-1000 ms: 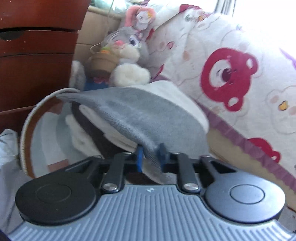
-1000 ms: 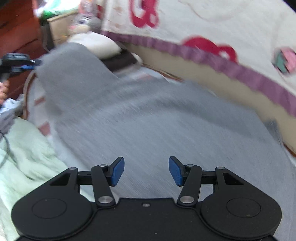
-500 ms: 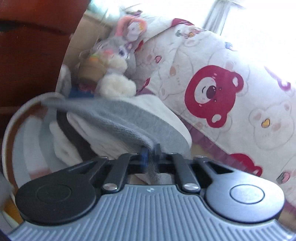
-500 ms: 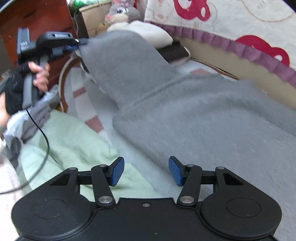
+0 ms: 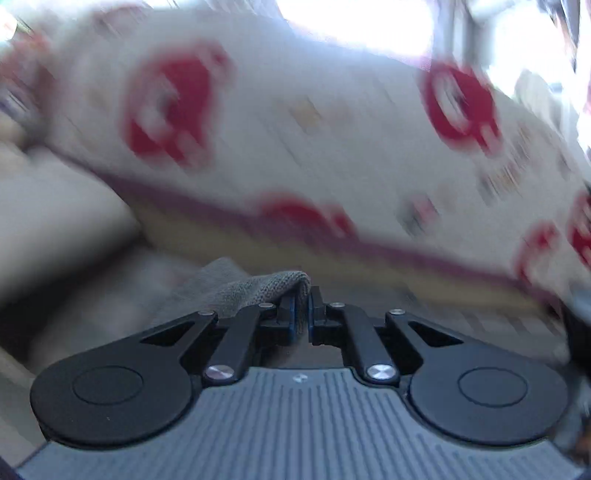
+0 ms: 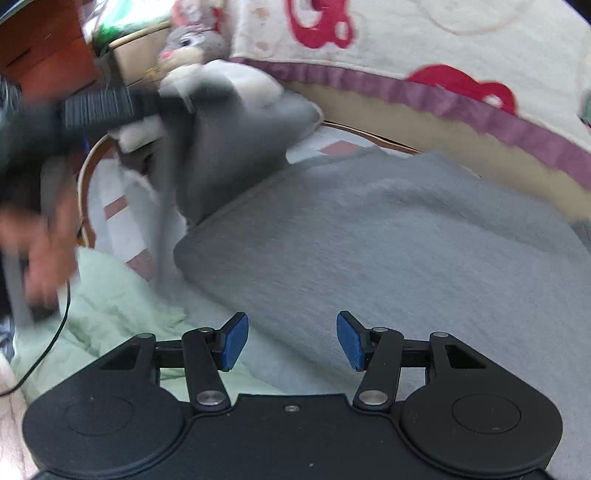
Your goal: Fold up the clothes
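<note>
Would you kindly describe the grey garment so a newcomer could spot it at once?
Below the bear-print blanket with its purple trim lies the grey garment, spread flat. It is plain grey knit, unlike the pale green cloth beside it, and the left gripper pinches one end.

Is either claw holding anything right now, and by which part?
The left claw is shut on the grey garment, pinching a folded edge of its fabric; which part cannot be told. The right claw is open, holding nothing.

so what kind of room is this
Most likely a bedroom: a bear-print quilt with a purple ruffle hangs off what looks like a bed, a stuffed bunny sits by a reddish wooden dresser, and a grey garment lies spread for folding.
</note>
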Motion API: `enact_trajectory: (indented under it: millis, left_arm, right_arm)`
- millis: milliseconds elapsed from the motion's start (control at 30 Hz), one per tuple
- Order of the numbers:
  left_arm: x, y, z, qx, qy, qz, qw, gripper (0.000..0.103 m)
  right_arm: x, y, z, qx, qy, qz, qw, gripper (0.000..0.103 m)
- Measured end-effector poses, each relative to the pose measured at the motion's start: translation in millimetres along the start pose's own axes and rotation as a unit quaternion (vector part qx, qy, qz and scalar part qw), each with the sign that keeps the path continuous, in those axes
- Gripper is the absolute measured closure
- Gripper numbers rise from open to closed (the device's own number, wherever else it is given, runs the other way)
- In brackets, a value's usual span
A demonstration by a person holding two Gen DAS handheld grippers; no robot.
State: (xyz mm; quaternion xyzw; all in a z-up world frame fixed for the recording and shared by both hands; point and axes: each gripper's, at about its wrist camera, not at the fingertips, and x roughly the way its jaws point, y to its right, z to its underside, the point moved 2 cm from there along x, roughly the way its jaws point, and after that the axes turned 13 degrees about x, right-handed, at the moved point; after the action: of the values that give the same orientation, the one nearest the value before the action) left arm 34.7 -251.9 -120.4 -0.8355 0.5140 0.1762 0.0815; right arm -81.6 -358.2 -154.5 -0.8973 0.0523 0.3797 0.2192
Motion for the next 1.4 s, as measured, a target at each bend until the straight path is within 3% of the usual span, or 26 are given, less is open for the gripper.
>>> enact_trajectory:
  millis: [100,200,233,300,333,467,633,767,833,867,900,933,1033,1100,1200,1233,1267,1300,1367,1400]
  left_arm:
    - [35,16,36,-0.042,-0.085,0.060,0.9937,0.095]
    - [43,19,52,-0.053,-0.110,0.062,0.9906,0.088]
    - [41,20,49,-0.046,-0.111,0.071,0.9902,0.086]
    - [30,18,43,-0.041,-0.109,0.077,0.9902,0.067]
    - [22,15,39,-0.043,-0.106,0.077,0.9905,0.062]
    - [-14,-19,35,-0.090,-0.092,0.085,0.9880,0.053]
    - [-20,-62,35,-0.120,-0.080,0.009,0.9895,0.053]
    - [-13,-88,50,-0.140,-0.051,-0.052,0.9875,0.051]
    - [1,-97,60,-0.140,-0.062,-0.060,0.9864,0.051]
    - [10,-100,65,-0.149,-0.075,-0.049,0.9848,0.051]
    - [14,-102,68,-0.162,-0.081,-0.037,0.9828,0.052]
    - [18,-104,72,-0.175,-0.087,-0.025,0.9803,0.053]
    - [23,-105,77,-0.188,-0.109,-0.004,0.9762,0.053]
    - [24,-100,73,-0.177,-0.105,0.005,0.9787,0.053]
    - [25,-98,75,-0.173,-0.117,-0.002,0.9780,0.055]
    - [26,-98,75,-0.172,-0.121,-0.004,0.9777,0.058]
    - [26,-97,75,-0.170,-0.125,-0.006,0.9774,0.066]
    - [27,-97,76,-0.169,-0.129,-0.008,0.9771,0.067]
    - [28,-95,77,-0.167,-0.137,-0.012,0.9763,0.067]
    - [29,-95,77,-0.165,-0.141,-0.014,0.9760,0.067]
  right_arm:
    - [-10,26,-1,0.050,0.014,0.026,0.998,0.045]
    - [-20,48,-2,0.080,0.033,0.061,0.994,0.045]
    - [-21,48,-2,0.071,0.036,0.062,0.995,0.045]
    - [-24,47,-2,0.052,0.043,0.066,0.996,0.046]
    - [-25,47,-3,0.043,0.046,0.068,0.996,0.046]
    - [-28,14,-11,-0.045,0.057,0.038,0.997,0.046]
    - [1,-33,-16,-0.171,0.032,0.055,0.983,0.045]
    - [54,-33,-35,-0.230,-0.003,0.101,0.968,0.048]
    - [64,-24,-55,-0.182,0.013,0.093,0.979,0.048]
    - [64,-18,-65,-0.148,0.022,0.074,0.986,0.064]
    - [63,-13,-72,-0.122,0.035,0.059,0.990,0.091]
    - [57,-10,-77,-0.104,0.058,0.061,0.991,0.097]
    - [24,2,-90,-0.058,0.138,0.105,0.983,0.096]
    - [2,18,-83,-0.025,0.156,0.128,0.979,0.096]
    - [-4,57,-56,0.048,0.125,0.171,0.976,0.094]
    - [-2,73,-46,0.078,0.114,0.178,0.974,0.094]
    - [-2,89,-39,0.112,0.106,0.179,0.972,0.092]
    - [-2,105,-32,0.146,0.098,0.179,0.968,0.090]
    - [-3,133,-20,0.207,0.086,0.176,0.959,0.071]
    - [-4,139,-19,0.222,0.087,0.169,0.956,0.070]
